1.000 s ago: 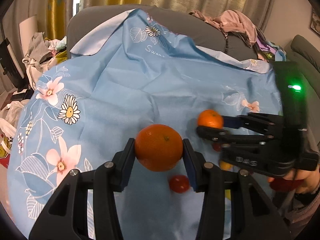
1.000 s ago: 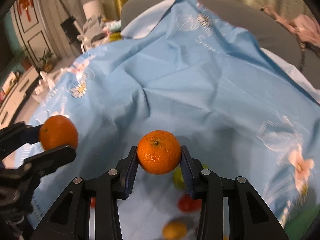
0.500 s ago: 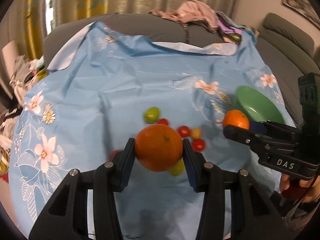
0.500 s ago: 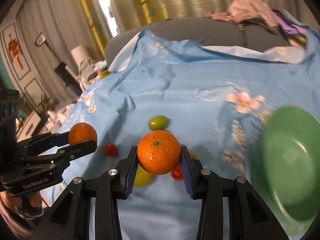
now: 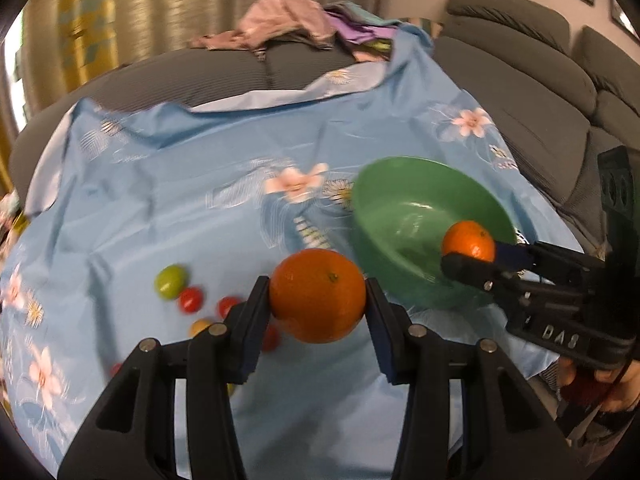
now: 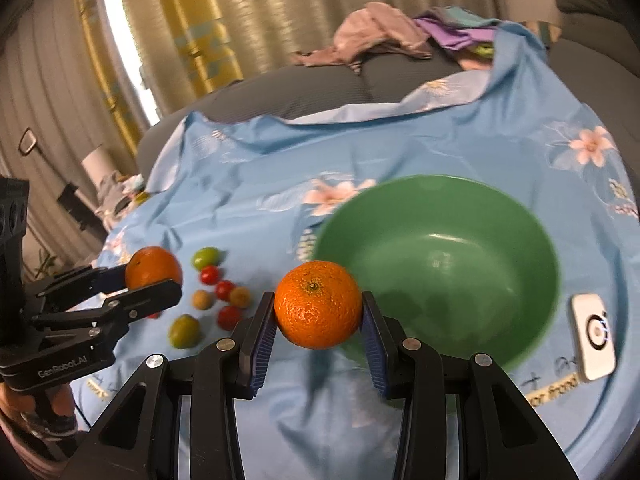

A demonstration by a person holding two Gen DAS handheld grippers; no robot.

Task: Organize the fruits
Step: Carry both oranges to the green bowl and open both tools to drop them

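While each gripper clamps a fruit of its own, the green bowl [image 6: 516, 236] serves as the fixed mark on the blue floral cloth [image 5: 192, 184]. The left gripper [image 5: 318, 300] has its two fingers pressed against the sides of a large orange [image 5: 318, 295], held in the air to the left of the bowl and clear of its rim. The right gripper [image 6: 319, 312] is closed on a second orange [image 6: 319, 305], stem end up, which sits in front of the bowl's near-left rim in the right wrist view; from the left wrist view this same fruit appears over the bowl's near-right side. To the left of the bowl, well apart from it, small fruits lie loose on the cloth: a green one [image 6: 205, 257] farthest back, red cherry tomatoes [image 6: 224, 290] clustered beside it, yellowish ones [image 6: 239, 297] among them, and another green-yellow one [image 6: 184, 331] nearest the camera. Just right of the bowl a small white device [image 6: 593, 336] lies flat on the cloth. Beyond the bowl a pile of clothes [image 5: 280, 24] rests on the grey sofa [image 5: 520, 92].
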